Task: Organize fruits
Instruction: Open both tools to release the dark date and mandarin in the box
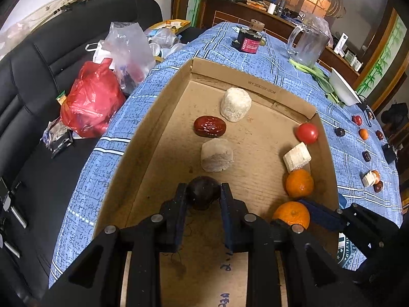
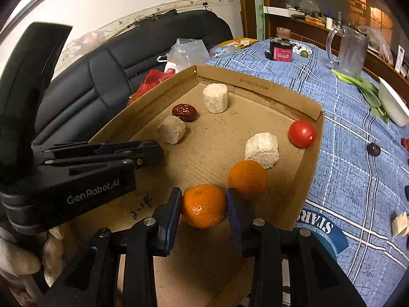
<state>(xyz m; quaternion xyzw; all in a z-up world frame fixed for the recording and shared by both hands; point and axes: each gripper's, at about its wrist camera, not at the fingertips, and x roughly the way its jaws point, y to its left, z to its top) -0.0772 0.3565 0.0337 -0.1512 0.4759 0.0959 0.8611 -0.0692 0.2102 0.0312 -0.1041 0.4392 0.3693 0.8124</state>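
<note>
My left claw [image 1: 203, 192] is pinching a dark round fruit [image 1: 203, 194], a plum or dark date as far as I can tell, its pads pressed against both sides, low over the near floor of the cardboard box [image 1: 258, 87]. My right claw [image 2: 203, 206] stands just to its right, its fingers flanking a mandarin [image 2: 203, 206]; the pads look to touch the peel, so I judge it gripped, resting on or just above the box floor. Ahead of my right claw and slightly to the right, nearly touching its right finger, sits a second mandarin [image 2: 247, 177], then a pale cut chunk [image 2: 261, 150], then a red tomato [image 2: 301, 133] in the far right corner. Ahead of my left claw lie another pale chunk [image 1: 217, 158], a red jujube [image 1: 209, 126], and a third chunk [image 1: 235, 104] farthest off. The dark fruit is round, so no long axis matters; the free floor lies between the claws, straight ahead of the left, which is the nearer one to set down there. More small fruits [image 1: 366, 156] wait on the blue tablecloth [image 1: 281, 58], far right, nearer my right claw.
</note>
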